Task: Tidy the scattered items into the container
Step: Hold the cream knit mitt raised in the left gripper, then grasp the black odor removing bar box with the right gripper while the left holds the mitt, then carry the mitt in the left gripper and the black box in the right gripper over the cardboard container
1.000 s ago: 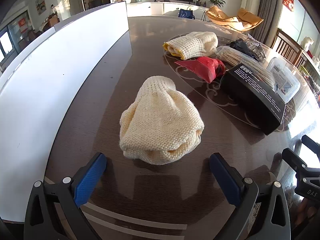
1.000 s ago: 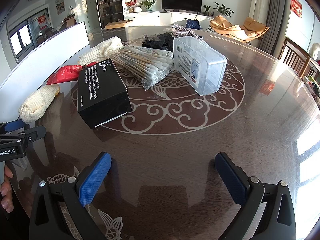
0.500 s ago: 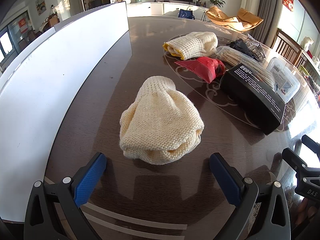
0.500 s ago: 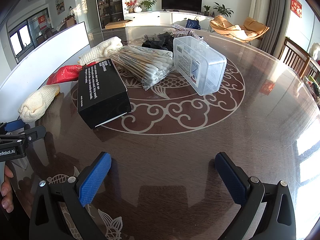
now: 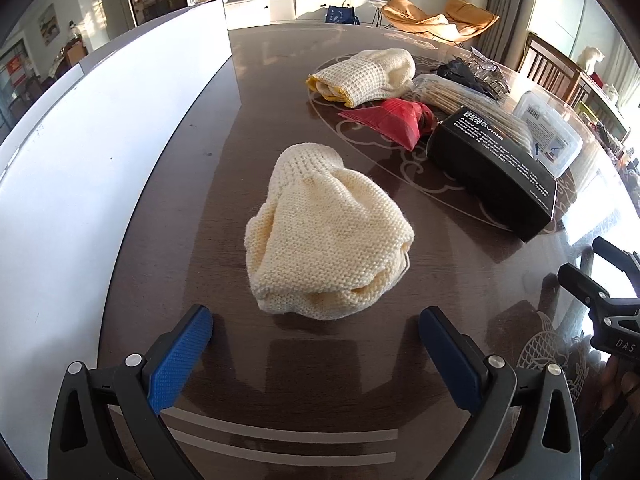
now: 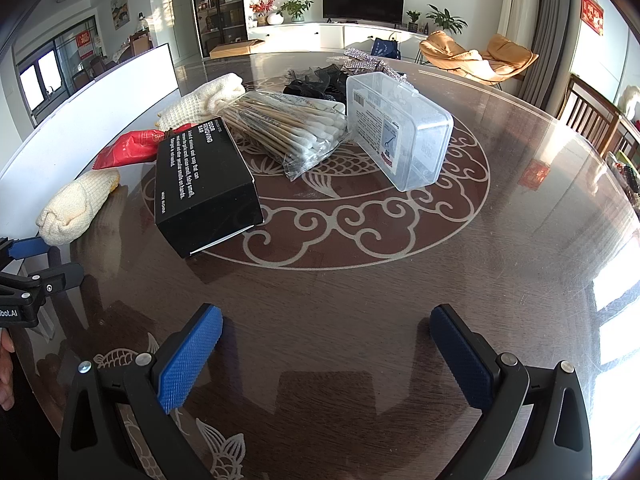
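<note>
A cream knitted bundle [image 5: 324, 240] lies on the dark round table just ahead of my open, empty left gripper [image 5: 316, 336]; it also shows in the right wrist view [image 6: 76, 208]. Beyond it lie a second cream knit roll [image 5: 360, 76], a red packet [image 5: 396, 120], a black box [image 5: 492, 168], a bag of cotton swabs [image 6: 288, 128] and a clear plastic box [image 6: 400, 128]. A white container wall [image 5: 100, 152] runs along the left. My right gripper [image 6: 326, 336] is open and empty over bare table, short of the black box [image 6: 204, 180].
Dark crumpled items [image 6: 316, 80] and a glittery piece [image 6: 368, 64] lie at the far side of the pile. Wooden chairs [image 6: 592, 120] stand at the right table edge. The right gripper's body [image 5: 612, 300] shows at the left view's right edge.
</note>
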A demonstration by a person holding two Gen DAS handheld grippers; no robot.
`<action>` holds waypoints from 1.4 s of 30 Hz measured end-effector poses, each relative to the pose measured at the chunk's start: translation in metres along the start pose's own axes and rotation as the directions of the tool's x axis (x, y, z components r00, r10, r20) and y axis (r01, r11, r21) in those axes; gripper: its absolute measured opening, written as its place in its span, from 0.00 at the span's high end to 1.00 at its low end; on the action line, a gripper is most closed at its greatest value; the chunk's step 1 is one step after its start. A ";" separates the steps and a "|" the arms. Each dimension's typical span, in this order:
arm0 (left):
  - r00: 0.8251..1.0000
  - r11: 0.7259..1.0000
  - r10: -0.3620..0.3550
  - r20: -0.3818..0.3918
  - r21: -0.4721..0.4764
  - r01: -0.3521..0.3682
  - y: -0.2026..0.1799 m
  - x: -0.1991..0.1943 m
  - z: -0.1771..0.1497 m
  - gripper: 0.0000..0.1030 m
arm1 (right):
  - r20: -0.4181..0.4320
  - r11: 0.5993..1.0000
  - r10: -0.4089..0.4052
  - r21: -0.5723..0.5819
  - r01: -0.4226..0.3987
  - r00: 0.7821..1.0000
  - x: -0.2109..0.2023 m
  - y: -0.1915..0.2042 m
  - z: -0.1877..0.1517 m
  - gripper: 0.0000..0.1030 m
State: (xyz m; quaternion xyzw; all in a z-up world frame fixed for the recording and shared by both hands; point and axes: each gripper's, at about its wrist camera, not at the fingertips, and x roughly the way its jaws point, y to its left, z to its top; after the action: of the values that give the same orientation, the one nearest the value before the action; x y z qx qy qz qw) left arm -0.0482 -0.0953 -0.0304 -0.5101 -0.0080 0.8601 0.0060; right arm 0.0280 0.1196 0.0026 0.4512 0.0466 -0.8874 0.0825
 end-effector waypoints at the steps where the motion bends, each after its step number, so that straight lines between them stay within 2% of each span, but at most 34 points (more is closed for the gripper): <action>1: 1.000 1.000 -0.013 0.005 -0.020 0.014 0.005 -0.001 0.001 0.00 | 0.000 1.000 0.000 0.000 0.000 1.000 0.000 0.000 0.000 0.00; 5: 0.999 0.996 -0.048 0.025 -0.080 0.050 0.019 -0.002 0.005 0.00 | 0.004 1.000 0.007 0.006 -0.007 1.000 0.000 -0.001 0.000 0.00; 10: 1.000 0.999 -0.003 0.020 -0.034 0.004 0.007 0.011 0.020 0.00 | 0.018 0.999 0.032 0.028 -0.033 0.999 -0.002 -0.006 0.000 0.00; 15: 0.999 0.999 0.030 0.020 -0.037 -0.030 -0.002 0.026 0.042 0.00 | 0.021 0.999 0.037 0.032 -0.037 0.999 -0.002 -0.006 0.001 0.00; 19: 0.999 0.999 0.029 0.041 -0.025 -0.028 -0.004 0.031 0.048 0.00 | -0.002 1.000 0.000 -0.008 0.000 1.000 0.001 0.003 0.002 0.00; 20: 0.998 0.999 0.030 0.056 -0.030 -0.029 -0.002 0.029 0.048 0.04 | -0.001 1.000 0.007 -0.016 -0.007 1.000 0.002 0.004 0.002 0.00; 21: 0.996 0.999 0.038 0.076 -0.032 -0.036 0.000 0.026 0.047 0.24 | -0.003 1.000 0.015 -0.025 -0.016 1.000 0.002 0.005 0.003 0.00; 22: 0.995 0.999 0.035 0.093 -0.032 -0.032 0.002 0.022 0.046 0.34 | -0.008 0.999 0.032 -0.041 -0.032 0.999 0.004 0.006 0.005 0.00; 23: 0.995 0.999 0.016 0.098 -0.037 -0.012 0.005 0.020 0.047 0.52 | -0.016 0.996 0.058 -0.066 -0.059 0.998 0.006 0.009 0.008 0.00; 27: 0.992 0.990 -0.090 0.090 -0.101 0.099 0.023 0.015 0.048 0.54 | -0.069 0.971 0.163 -0.168 -0.172 0.984 0.020 0.029 0.032 0.01; 33: 0.986 0.985 -0.156 0.057 -0.060 0.159 0.019 0.010 0.040 0.54 | -0.127 0.938 0.229 -0.234 -0.254 0.965 0.052 0.057 0.075 0.01; 38: 0.984 0.985 -0.173 0.051 -0.017 0.175 0.007 0.004 0.026 0.54 | -0.116 0.923 0.203 -0.309 -0.229 0.972 0.072 0.081 0.088 0.00; 40: 0.985 0.987 -0.163 0.053 0.004 0.163 0.001 0.001 0.020 0.54 | -0.067 0.924 0.213 -0.309 -0.224 0.975 0.070 0.080 0.087 0.13; 41: 0.987 0.988 -0.152 0.055 0.013 0.152 -0.001 0.000 0.017 0.54 | -0.038 0.932 0.214 -0.292 -0.215 0.976 0.067 0.077 0.086 0.38; 42: 0.988 0.990 -0.140 0.060 0.020 0.139 -0.004 -0.001 0.015 0.54 | -0.026 0.940 0.212 -0.268 -0.211 0.977 0.065 0.074 0.086 0.43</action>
State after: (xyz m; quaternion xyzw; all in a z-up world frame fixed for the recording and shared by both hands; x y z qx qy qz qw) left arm -0.0610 -0.0917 -0.0222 -0.4816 -0.0369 0.8728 0.0698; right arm -0.0635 0.0272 -0.0002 0.4368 0.1182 -0.8595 0.2379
